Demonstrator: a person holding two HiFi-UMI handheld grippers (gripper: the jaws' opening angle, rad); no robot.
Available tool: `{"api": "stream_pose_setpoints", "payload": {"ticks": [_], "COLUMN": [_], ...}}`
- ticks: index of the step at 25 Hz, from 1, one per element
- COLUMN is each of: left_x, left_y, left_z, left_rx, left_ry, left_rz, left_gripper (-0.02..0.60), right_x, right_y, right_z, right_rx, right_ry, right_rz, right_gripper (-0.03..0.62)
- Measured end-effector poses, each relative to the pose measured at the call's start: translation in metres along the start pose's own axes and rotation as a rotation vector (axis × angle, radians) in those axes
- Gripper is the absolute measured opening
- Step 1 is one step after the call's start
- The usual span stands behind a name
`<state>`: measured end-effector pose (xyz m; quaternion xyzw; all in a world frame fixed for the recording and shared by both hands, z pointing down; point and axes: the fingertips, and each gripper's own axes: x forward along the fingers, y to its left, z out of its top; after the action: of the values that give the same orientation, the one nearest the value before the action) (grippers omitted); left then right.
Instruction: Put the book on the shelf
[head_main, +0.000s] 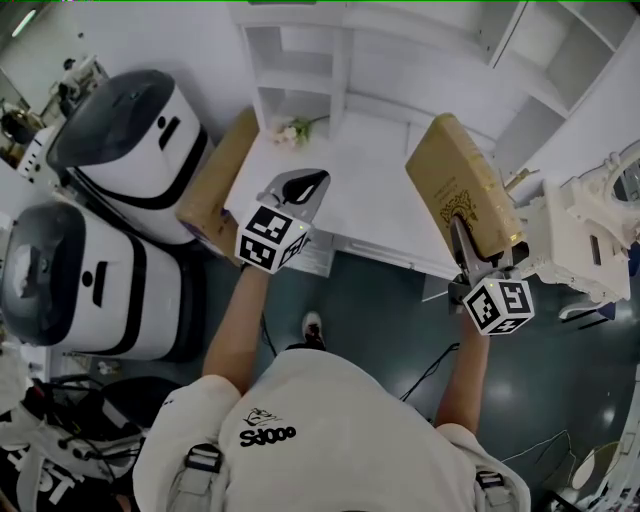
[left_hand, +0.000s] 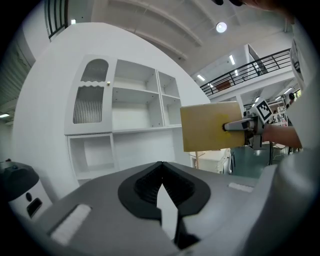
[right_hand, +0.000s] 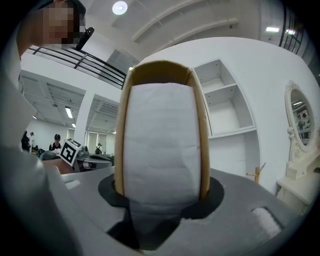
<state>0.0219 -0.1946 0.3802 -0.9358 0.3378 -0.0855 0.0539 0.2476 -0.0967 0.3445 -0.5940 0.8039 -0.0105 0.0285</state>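
A thick tan book (head_main: 460, 185) stands tilted above the right end of the white desk (head_main: 370, 200), with my right gripper (head_main: 462, 235) shut on its lower edge. In the right gripper view its white page block (right_hand: 161, 140) fills the space between the jaws. My left gripper (head_main: 312, 182) hovers over the desk's left part, shut and holding nothing; in its own view the jaw tips (left_hand: 161, 170) meet. That view also shows the book (left_hand: 210, 127) held up to the right of the white shelf unit (left_hand: 132, 107). The shelf's open compartments (head_main: 300, 60) lie beyond the desk.
Two white-and-black rounded machines (head_main: 130, 140) (head_main: 80, 280) stand at the left. A cardboard box (head_main: 215, 180) leans by the desk's left end, and a small flower (head_main: 293, 130) lies on the desk. Ornate white furniture (head_main: 585, 240) with a mirror (right_hand: 300, 117) is at the right.
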Motion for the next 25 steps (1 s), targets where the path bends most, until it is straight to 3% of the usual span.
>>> {"api": "stream_pose_setpoints", "payload": {"ticks": [11,25], "left_x": [0.045,0.067], "left_y": [0.071,0.132], "left_z": [0.012,0.003], "left_rx": [0.003,-0.018], "left_ry": [-0.041,-0.051], "left_rz": [-0.032,-0.060], "left_gripper": [0.017,0.017], "right_x": [0.078,0.181], "right_y": [-0.013,-0.028], "right_z": [0.027,0.122], "right_rx": [-0.063,-0.478], "right_ry": [-0.022,-0.031], "right_rz": [-0.046,-0.078], "right_gripper": [0.225,0.225]}}
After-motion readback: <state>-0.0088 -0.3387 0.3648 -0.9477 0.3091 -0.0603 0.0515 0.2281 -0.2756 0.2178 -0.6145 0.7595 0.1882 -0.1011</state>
